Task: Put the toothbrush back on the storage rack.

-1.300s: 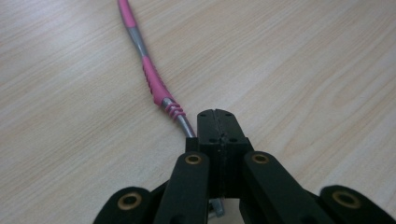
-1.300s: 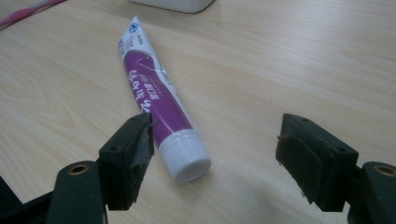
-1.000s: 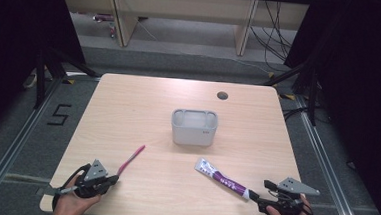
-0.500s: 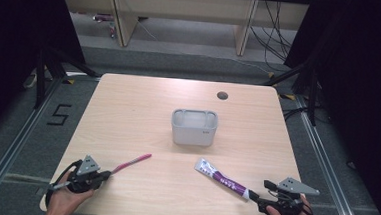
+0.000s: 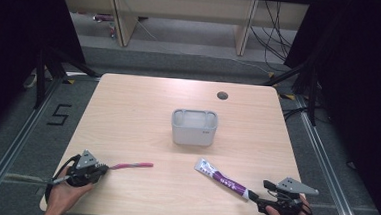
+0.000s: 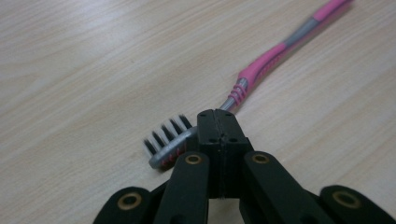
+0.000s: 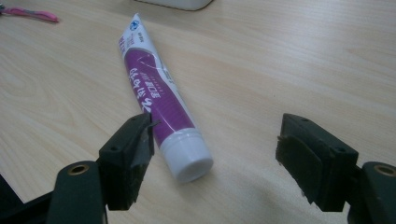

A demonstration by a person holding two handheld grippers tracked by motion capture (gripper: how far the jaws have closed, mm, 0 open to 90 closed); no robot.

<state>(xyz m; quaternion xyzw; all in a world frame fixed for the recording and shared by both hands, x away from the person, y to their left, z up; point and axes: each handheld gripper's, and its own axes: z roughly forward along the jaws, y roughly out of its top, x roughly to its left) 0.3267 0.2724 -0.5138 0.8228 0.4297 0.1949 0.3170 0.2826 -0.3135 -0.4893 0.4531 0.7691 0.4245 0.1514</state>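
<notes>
Between the earlier pictures and now, the left gripper (image 5: 105, 167), its jaws clamped on the neck of the pink and grey plastic toothbrush (image 5: 134, 164) just behind the bristles, has shifted toward the left edge of the light wooden surface (image 5: 143, 109) and turned. The toothbrush has swung with it: a second ago its handle pointed diagonally up toward the far side; now it lies nearly level, handle pointing right along the near edge.

"5" marked on floor (image 5: 59, 114) left of table; toothpaste tube (image 7: 158, 100) white print unreadable.
</notes>
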